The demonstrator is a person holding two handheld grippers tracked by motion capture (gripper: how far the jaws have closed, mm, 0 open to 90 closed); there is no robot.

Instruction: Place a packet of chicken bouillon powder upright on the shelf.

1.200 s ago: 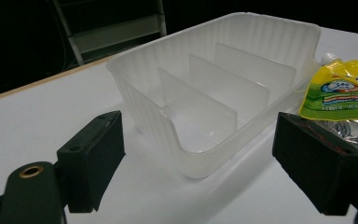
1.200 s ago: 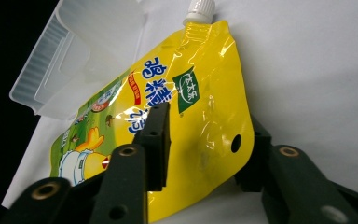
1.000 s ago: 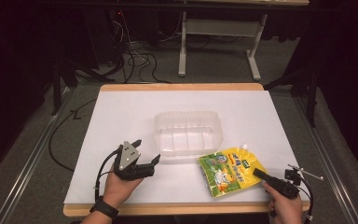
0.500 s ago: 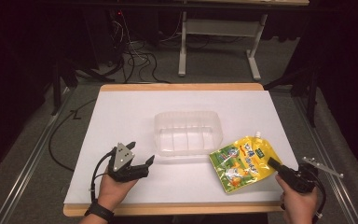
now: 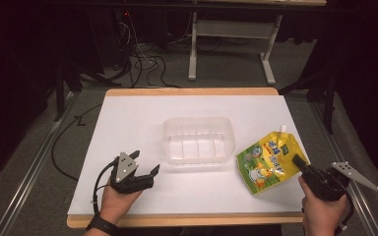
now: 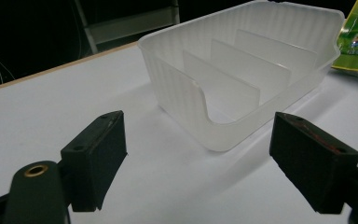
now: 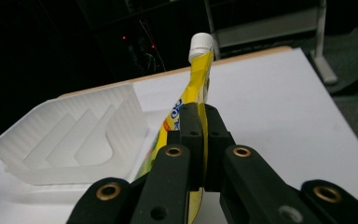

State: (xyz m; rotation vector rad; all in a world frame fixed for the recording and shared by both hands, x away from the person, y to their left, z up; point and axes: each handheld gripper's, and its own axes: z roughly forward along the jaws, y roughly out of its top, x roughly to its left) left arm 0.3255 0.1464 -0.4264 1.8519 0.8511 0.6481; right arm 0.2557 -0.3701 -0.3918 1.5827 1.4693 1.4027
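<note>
We see the right gripper [image 5: 299, 161] clamped on the pouch's [image 5: 267, 161] edge, jaws pressed together on the foil. The pouch, yellow-green with a white cap [image 7: 201, 44], hangs tilted off the table [image 5: 128, 118], just right of the clear bin [image 5: 198, 140]. We see the left gripper [image 5: 145, 164] at the front left, jaws wide apart with nothing between them, pointing toward the bin, which has dividers [image 6: 242, 65] inside.
</note>
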